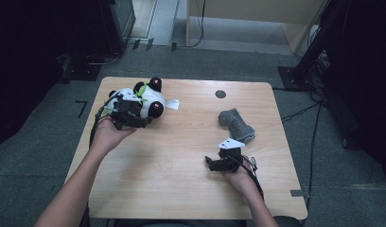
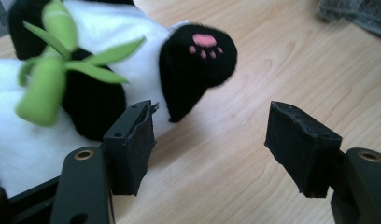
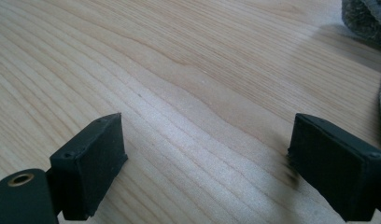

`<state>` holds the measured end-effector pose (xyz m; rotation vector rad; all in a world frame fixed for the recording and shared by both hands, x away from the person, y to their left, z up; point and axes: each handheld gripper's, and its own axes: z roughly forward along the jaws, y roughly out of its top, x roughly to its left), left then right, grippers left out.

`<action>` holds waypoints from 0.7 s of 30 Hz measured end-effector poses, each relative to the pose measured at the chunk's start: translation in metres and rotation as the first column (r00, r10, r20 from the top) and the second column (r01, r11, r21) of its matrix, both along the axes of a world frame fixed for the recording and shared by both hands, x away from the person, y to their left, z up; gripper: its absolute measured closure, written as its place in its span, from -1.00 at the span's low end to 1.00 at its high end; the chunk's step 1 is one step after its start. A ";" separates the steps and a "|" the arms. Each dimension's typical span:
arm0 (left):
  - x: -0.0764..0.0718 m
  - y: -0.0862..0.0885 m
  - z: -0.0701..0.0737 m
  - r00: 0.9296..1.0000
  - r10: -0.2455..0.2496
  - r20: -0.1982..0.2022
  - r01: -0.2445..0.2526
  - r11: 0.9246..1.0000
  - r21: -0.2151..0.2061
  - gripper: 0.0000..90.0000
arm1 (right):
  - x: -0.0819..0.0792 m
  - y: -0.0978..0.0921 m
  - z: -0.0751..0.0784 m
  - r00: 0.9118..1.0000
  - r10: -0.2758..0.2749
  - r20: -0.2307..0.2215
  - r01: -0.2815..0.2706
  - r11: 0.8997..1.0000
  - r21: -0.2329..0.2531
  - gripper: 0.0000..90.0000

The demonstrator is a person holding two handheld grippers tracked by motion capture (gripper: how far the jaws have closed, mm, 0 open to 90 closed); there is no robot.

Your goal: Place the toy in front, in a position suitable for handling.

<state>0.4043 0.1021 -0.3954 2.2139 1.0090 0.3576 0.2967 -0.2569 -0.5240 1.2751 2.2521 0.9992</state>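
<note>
Two grippers, both with jaws spread wide and nothing between them. Left gripper (image 2: 212, 144) sits at the table's far left, one jaw just beside the plush panda (image 2: 100, 70), whose black paw with pink pads lies ahead of the gap; contact cannot be confirmed. The panda's head is cut off in the left gripper view. Right gripper (image 3: 207, 163) hovers low over bare wooden table (image 1: 181, 151), near the grey sock (image 1: 236, 124), cropped at the right gripper view's edge. No containers present.
</note>
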 end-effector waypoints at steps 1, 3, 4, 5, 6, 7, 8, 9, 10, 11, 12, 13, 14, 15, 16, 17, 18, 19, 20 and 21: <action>0.003 0.001 0.002 1.000 0.006 0.000 -0.006 1.000 -0.004 -0.28 | 0.000 0.000 0.000 1.000 0.000 0.000 0.000 1.000 0.000 -0.77; 0.011 0.003 0.009 1.000 0.016 0.009 -0.016 1.000 0.005 -0.27 | 0.000 0.000 0.000 1.000 0.000 0.000 0.000 1.000 0.000 -0.77; 0.013 0.004 0.011 1.000 0.021 0.010 -0.021 1.000 0.012 -0.28 | 0.000 0.000 0.000 1.000 0.000 0.000 0.000 1.000 0.000 -0.77; 0.013 0.004 0.011 1.000 0.021 0.010 -0.021 1.000 0.012 -0.28 | 0.000 0.000 0.000 1.000 0.000 0.000 0.000 1.000 0.000 -0.77; 0.016 0.005 0.013 1.000 0.022 0.013 -0.022 1.000 0.017 -0.28 | 0.000 0.000 0.000 1.000 0.000 0.000 0.000 1.000 0.000 -0.77; 0.018 0.005 0.015 1.000 0.024 0.016 -0.024 1.000 0.017 -0.27 | 0.000 0.000 0.000 1.000 0.000 0.000 0.000 1.000 0.000 -0.77; 0.024 0.008 0.020 1.000 0.028 0.012 -0.028 1.000 0.005 -0.28 | 0.000 0.000 0.000 1.000 0.000 0.000 0.000 1.000 0.000 -0.77; 0.027 0.009 0.022 0.999 0.034 0.013 -0.034 0.999 0.002 -0.28 | 0.000 0.000 0.000 1.000 0.000 0.000 0.000 1.000 0.000 -0.77; 0.027 0.009 0.022 0.999 0.034 0.013 -0.034 0.999 0.002 -0.27 | 0.000 0.000 0.000 1.000 0.000 0.000 0.000 1.000 0.000 -0.77; 0.030 0.009 0.024 0.999 0.040 0.017 -0.040 0.999 0.002 -0.27 | 0.000 0.000 0.000 1.000 0.001 0.001 -0.001 1.000 -0.002 -0.77; 0.033 0.009 0.025 0.999 0.044 0.019 -0.044 0.999 0.007 -0.27 | 0.000 0.000 0.000 1.000 0.000 0.000 0.000 1.000 0.001 -0.77; 0.039 0.010 0.028 0.998 0.052 0.024 -0.053 0.998 0.017 -0.27 | 0.000 0.000 0.000 1.000 0.000 0.000 0.000 1.000 0.001 -0.77; 0.039 0.010 0.028 0.998 0.052 0.024 -0.053 0.998 0.017 -0.28 | 0.000 0.000 0.000 1.000 0.000 0.000 0.000 1.000 0.001 -0.77; 0.043 0.011 0.029 0.998 0.059 0.028 -0.059 0.998 0.018 -0.27 | 0.000 0.000 0.000 1.000 -0.001 0.000 0.001 1.000 0.002 -0.77; 0.045 0.011 0.029 0.998 0.064 0.027 -0.065 0.998 0.019 -0.28 | 0.000 0.000 0.000 1.000 0.000 0.000 0.000 1.000 0.001 -0.77; 0.048 0.012 0.029 0.997 0.070 0.026 -0.071 0.997 0.024 -0.28 | 0.000 0.000 0.000 1.000 0.000 0.000 0.000 1.000 0.001 -0.77; 0.052 0.012 0.029 0.997 0.073 0.024 -0.074 0.997 0.033 -0.28 | 0.000 0.000 0.000 1.000 -0.001 0.000 0.001 1.000 0.001 -0.77; 0.056 0.013 0.028 0.997 0.079 0.025 -0.080 0.996 0.037 -0.28 | 0.000 0.000 0.000 1.000 0.000 0.000 0.000 1.000 0.001 -0.77; 0.057 0.014 0.028 0.996 0.085 0.033 -0.086 0.996 0.034 -0.27 | 0.000 0.000 0.000 1.000 0.000 0.000 0.000 1.000 0.001 -0.77; 0.060 0.015 0.027 0.995 0.089 0.034 -0.091 0.995 0.035 -0.28 | 0.000 0.000 0.000 1.000 -0.001 0.000 0.001 1.000 0.001 -0.77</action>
